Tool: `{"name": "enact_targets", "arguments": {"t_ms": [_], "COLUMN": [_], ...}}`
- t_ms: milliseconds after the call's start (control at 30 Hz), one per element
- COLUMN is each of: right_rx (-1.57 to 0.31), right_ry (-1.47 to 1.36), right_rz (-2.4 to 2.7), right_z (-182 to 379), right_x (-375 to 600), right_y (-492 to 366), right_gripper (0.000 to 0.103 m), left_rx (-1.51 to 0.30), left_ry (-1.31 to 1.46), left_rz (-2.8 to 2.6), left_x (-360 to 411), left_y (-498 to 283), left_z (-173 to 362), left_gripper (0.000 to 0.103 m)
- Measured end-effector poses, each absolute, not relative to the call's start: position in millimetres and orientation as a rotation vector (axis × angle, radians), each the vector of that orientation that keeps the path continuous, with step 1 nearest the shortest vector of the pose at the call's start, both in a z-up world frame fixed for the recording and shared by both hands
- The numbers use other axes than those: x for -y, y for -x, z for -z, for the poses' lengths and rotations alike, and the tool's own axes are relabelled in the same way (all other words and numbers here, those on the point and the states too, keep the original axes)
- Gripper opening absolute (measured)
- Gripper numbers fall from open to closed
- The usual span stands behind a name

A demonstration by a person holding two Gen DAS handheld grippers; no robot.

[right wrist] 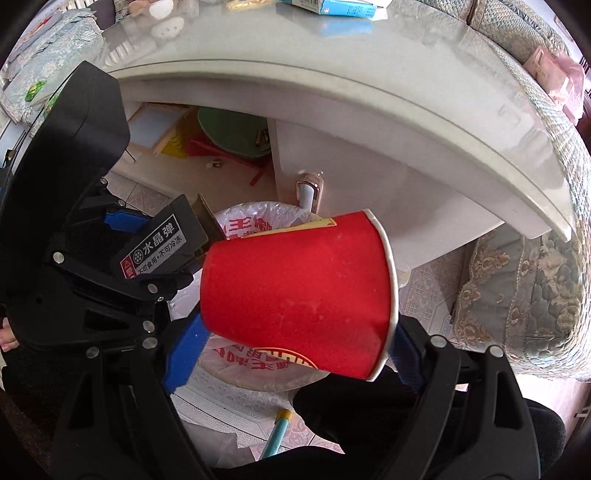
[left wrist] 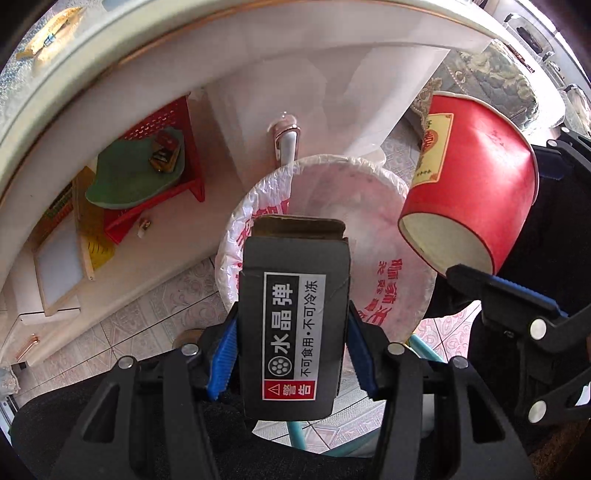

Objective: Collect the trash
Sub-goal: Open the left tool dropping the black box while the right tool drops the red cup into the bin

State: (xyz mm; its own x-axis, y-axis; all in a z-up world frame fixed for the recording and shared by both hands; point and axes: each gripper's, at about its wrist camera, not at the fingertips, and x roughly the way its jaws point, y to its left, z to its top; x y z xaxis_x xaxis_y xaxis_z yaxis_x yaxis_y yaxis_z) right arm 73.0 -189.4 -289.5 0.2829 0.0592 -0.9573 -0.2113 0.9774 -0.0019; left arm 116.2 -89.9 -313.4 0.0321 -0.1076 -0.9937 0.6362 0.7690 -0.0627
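The left tongs (left wrist: pixel 291 354) clamp a dark box (left wrist: pixel 293 325) and the right tongs (right wrist: pixel 295 354) grip a red paper cup (right wrist: pixel 299 295) sideways, both directly above the bag-lined bin (left wrist: pixel 391 295) beneath them, seemingly ready for dropping.

A pale glass-topped table (right wrist: pixel 369 110) arches over the scene. Beneath it, against its white pedestal (left wrist: pixel 295 92), sits a red plastic basket (left wrist: pixel 162 147) holding a green leaf-shaped dish (left wrist: pixel 129 181) — a small framed board (left wrist: pixel 59 266) leans just beside the basket. On the tabletop lies a blue carton (right wrist: pixel 332 7). Beside the table stands a brocade-covered sofa (right wrist: pixel 528 295).
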Motion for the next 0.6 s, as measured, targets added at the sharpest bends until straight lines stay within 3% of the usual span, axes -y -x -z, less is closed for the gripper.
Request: {"name": "enact_targets", "arguments": {"t_ms": [600], "right_rx": [-1.409], "right_ry": [0.133], "right_rz": [-0.176], "right_z": [360.4], "right_x": [194.0], "right_y": [-89.8], "right_gripper": [0.084], "left_rx": [-1.642], "left_ry": [-0.366], "left_rz": [0.566], "left_x": [101.3], "left_y": [-151.6], "left_z": [390.0], "left_gripper": [0.052]}}
